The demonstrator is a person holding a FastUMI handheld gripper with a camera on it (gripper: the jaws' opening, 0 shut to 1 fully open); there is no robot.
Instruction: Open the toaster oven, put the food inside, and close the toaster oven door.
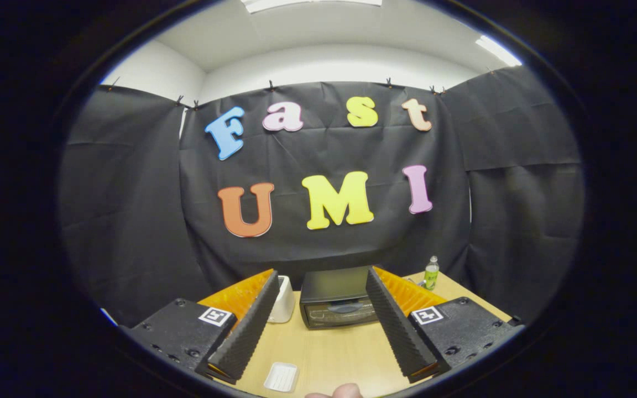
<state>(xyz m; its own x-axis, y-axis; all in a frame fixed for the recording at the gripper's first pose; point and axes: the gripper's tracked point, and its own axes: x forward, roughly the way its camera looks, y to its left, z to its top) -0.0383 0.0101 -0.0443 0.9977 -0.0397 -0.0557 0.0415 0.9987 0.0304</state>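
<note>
The gripper (323,309) is spread wide and holds nothing. The closed toaster oven (336,298) sits at lower centre, beyond its fingers; misjudging the approach could shove it backward.

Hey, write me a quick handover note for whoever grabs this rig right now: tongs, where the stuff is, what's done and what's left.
Tongs: open, holding nothing, raised above the wooden table.
Toaster oven: beyond the fingers at the far side of the table, door shut.
White tray: on the table near the tongs, between the fingers; what food it holds cannot be told.
White container: beside the oven, partly behind a finger.
Green bottle: at the far corner.
Done: nothing yet.
Left: open the door, put the food in, close the door.
</note>
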